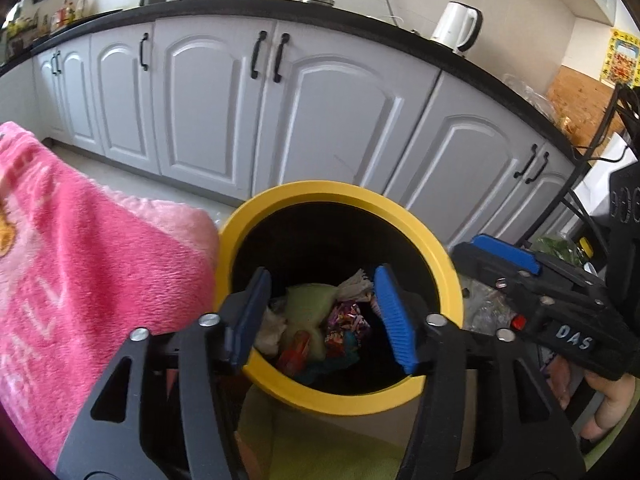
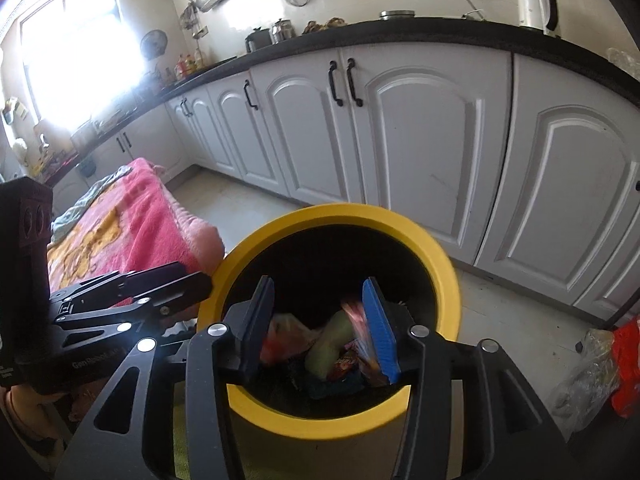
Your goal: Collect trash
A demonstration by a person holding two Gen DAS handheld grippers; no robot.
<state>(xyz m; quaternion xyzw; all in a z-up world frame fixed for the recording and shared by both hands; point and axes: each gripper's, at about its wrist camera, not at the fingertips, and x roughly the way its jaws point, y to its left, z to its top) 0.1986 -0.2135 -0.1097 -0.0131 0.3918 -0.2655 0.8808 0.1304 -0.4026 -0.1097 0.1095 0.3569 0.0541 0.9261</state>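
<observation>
Both pairs of fingers stand spread over the mouth of the yellow-rimmed bin (image 1: 340, 200), and nothing is pinched between them. On the left side lies a pink blanket (image 1: 80, 248), close to the rim; it is not trash and should stay untouched. The left gripper (image 1: 324, 316) hangs over the near-left part of the opening, its pads apart. Through the gap one sees the collected trash (image 1: 320, 320) at the bottom: a pale green piece, crumpled paper and bright wrappers. The right gripper (image 2: 324, 328) points into the same opening from the right, its blue finger (image 2: 380, 328) next to a blurred wrapper (image 2: 360, 332); whether this wrapper touches the pad or already drops cannot be told.

The step seems to be the release into the bin. To do it well, the fingers should remain wide until every piece is free, and each gripper should lift straight away from the opening, without knocking the rim or the other gripper. On the floor at the far right, a clear plastic bag (image 2: 584, 376) and something red (image 2: 628, 368) probably wait as the next pieces.
</observation>
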